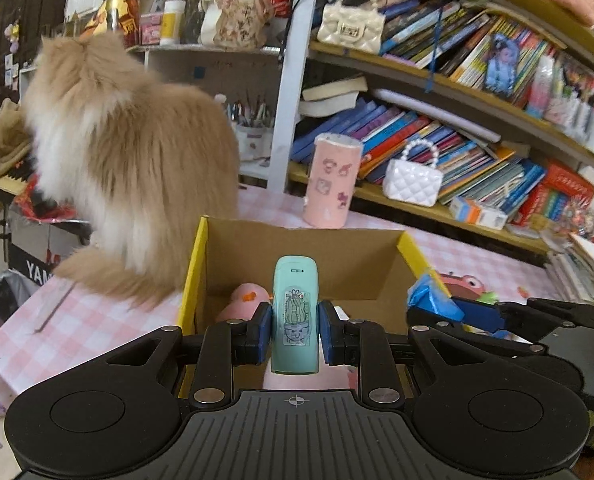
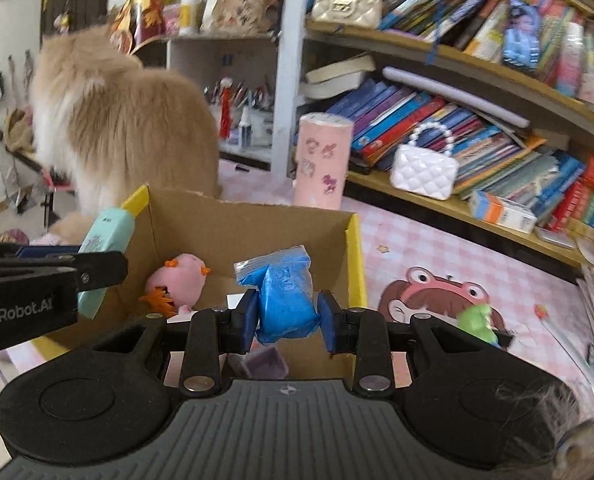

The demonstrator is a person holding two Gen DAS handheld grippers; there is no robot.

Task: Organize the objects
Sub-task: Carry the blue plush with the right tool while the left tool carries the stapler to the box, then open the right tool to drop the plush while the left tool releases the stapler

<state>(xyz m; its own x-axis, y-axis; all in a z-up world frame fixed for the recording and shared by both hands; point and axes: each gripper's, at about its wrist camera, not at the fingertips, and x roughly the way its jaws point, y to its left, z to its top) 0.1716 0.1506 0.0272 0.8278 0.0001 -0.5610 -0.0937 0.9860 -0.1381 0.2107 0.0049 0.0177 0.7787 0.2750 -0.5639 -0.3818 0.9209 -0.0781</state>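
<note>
My left gripper (image 1: 295, 334) is shut on a mint-green case (image 1: 295, 312) with a cactus sticker, held upright over the near edge of an open cardboard box (image 1: 329, 256) with yellow flap edges. My right gripper (image 2: 287, 318) is shut on a blue clay bag (image 2: 283, 292), also above the box (image 2: 257, 228). Inside the box lies a pink plush toy (image 2: 185, 276) with orange bits; in the left wrist view the plush toy (image 1: 243, 298) is partly hidden behind my finger. The mint case (image 2: 105, 240) shows at the left of the right wrist view, and the blue bag (image 1: 433, 294) at the right of the left wrist view.
A fluffy tan cat (image 1: 125, 152) sits on the pink checked tablecloth (image 1: 97, 320) just left of the box. A pink cylinder (image 1: 331, 182) stands behind the box. A small green toy (image 2: 477, 320) lies to the right. Crowded bookshelves (image 1: 457, 128) with a white quilted purse (image 1: 413, 180) line the back.
</note>
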